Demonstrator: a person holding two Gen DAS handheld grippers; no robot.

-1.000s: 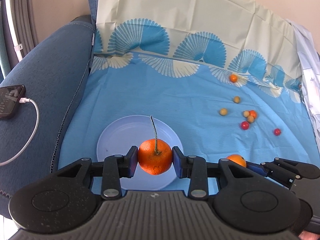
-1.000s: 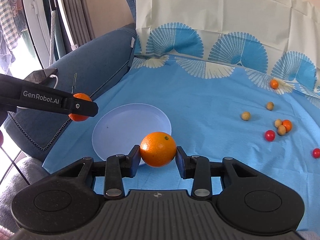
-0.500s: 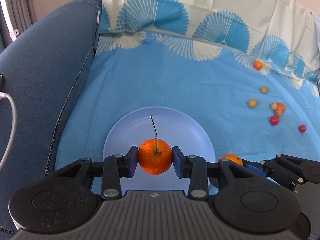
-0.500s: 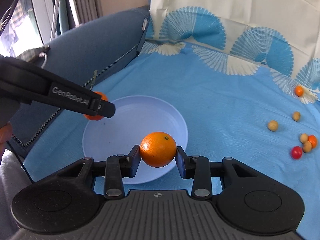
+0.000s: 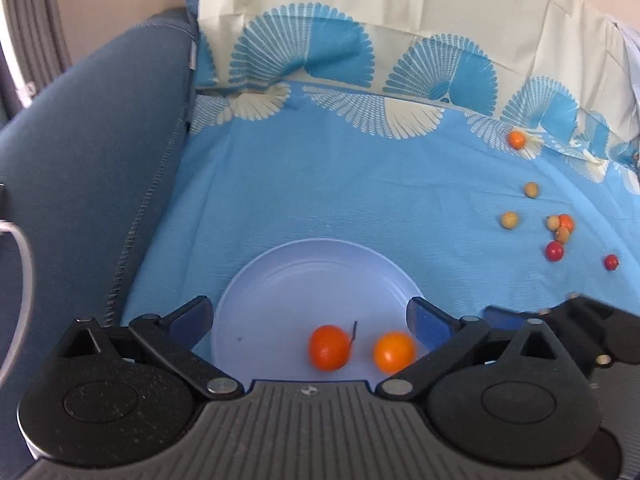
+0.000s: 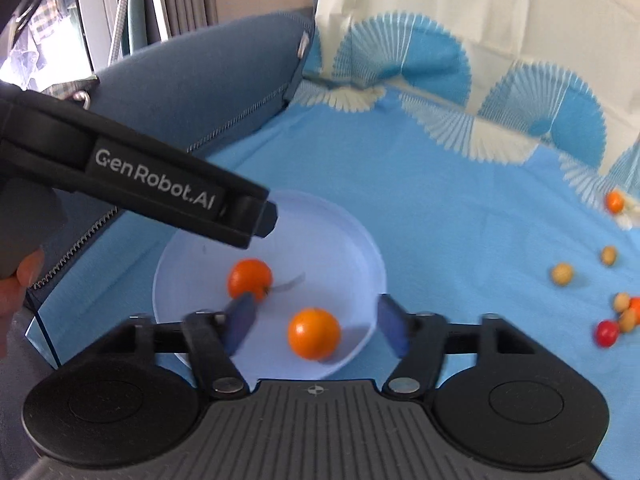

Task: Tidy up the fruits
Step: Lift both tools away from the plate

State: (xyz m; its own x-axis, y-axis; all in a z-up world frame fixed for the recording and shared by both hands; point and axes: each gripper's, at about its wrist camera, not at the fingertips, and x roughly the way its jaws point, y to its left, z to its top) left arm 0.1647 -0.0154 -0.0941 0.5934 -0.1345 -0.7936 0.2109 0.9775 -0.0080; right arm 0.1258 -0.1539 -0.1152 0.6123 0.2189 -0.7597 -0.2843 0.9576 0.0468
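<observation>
Since the frames a moment ago, both oranges have left the claws and now lie on the pale blue plate (image 5: 316,264): the jaws of both claws have just been opening, and nothing sits between the pads of either one. The left claw (image 5: 308,314) stands spread wide over the plate's near half, and the right claw (image 6: 316,320) is parted too, its blue pads blurred. The stemmed mandarin (image 5: 329,347) is deep reddish orange, with a thin dark stalk sticking out to its right; it lies on its side near the plate's front edge. Just beside it, apart by a small gap, lies the smooth orange (image 5: 393,352), lighter and more yellow-orange, round and stalkless. In the right wrist view the same two fruits show on the plate, the mandarin to the left and farther back. The plate sits on a blue patterned cloth (image 5: 360,192) draped over a blue sofa (image 5: 88,168). Well apart, to the right on the cloth, lie scattered small fruits (image 5: 554,251), red, orange and tan.
</observation>
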